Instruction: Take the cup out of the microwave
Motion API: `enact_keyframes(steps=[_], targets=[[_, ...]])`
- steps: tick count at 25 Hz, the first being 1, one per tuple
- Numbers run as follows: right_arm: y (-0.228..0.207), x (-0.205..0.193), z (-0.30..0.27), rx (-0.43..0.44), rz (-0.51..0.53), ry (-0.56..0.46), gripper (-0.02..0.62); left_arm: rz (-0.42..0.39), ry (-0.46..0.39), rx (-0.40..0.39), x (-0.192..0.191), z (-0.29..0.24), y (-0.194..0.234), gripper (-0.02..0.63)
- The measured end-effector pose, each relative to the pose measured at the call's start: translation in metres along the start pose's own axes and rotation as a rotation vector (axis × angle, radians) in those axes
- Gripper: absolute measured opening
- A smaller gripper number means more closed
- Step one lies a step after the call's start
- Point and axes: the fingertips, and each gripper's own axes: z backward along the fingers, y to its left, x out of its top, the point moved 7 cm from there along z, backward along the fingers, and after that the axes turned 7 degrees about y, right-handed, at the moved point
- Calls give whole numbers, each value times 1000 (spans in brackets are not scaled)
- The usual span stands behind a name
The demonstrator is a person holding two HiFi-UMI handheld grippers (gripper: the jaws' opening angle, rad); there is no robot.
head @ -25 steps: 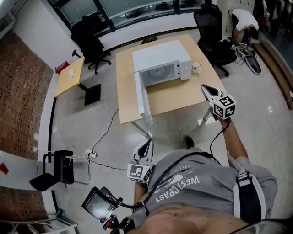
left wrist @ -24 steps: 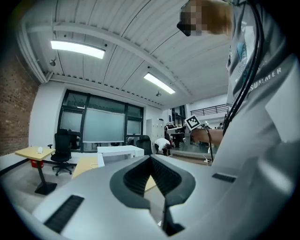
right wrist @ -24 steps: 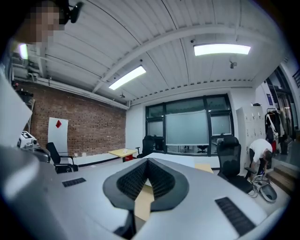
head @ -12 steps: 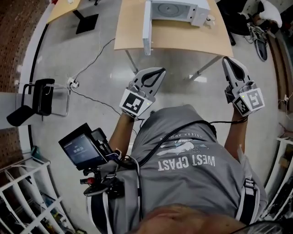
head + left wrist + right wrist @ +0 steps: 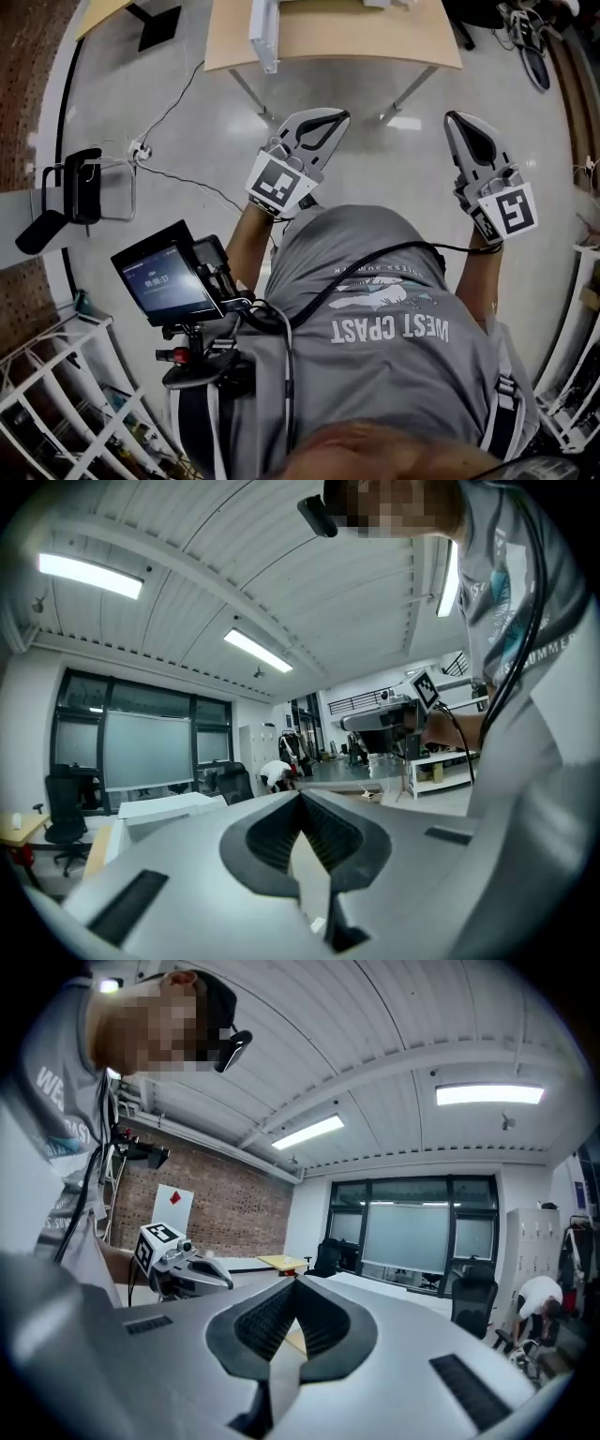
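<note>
Not much of the job is visible from here. In the head view the table (image 5: pixel 375 47) is chopped off by the top edge, so all I get of the microwave is the lower end of its open door (image 5: pixel 262 28) hanging past the table's front. The inside is out of frame. The cup I honestly can't place. In the left gripper view the microwave (image 5: pixel 164 810) is a small white box way off behind my jaws, and there's a tiny pale speck (image 5: pixel 367 794) on the table to its right. It might be the cup, but it's too small to call. The right gripper view only gives me the far room past the jaws, nothing I can read on the table.

Both tongs are well short of the table, out over bare floor in front of my chest and pointing roughly level toward it. My left tongs (image 5: pixel 343 113) are clenched with the tips meeting and nothing pinched between them, just that leaf-shaped gap behind the tips. My right tongs (image 5: pixel 450 118) are the same, squeezed fully together and empty. Neither one touches anything, and they sit well apart from each other.
</note>
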Motion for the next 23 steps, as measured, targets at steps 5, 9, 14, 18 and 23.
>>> enact_keyframes(steps=[5,9,14,18,23], targets=[[15,-12,14,-27,-35,48,11,68,56,-49,-5,-4,-16,44],[10,-23,40,-58,-60,58,11,63,55,-92,6,-16,-38,44],[16,-37,39,-74,-94,58,11,-24,97,-122,-2,-11,-45,44],[6,-42,29,-72,-106,61,11,6,116,-109,-6,-14,-34,44],[-76,-15,55,-66,-111,75,11,18,116,-104,54,-81,-29,44]])
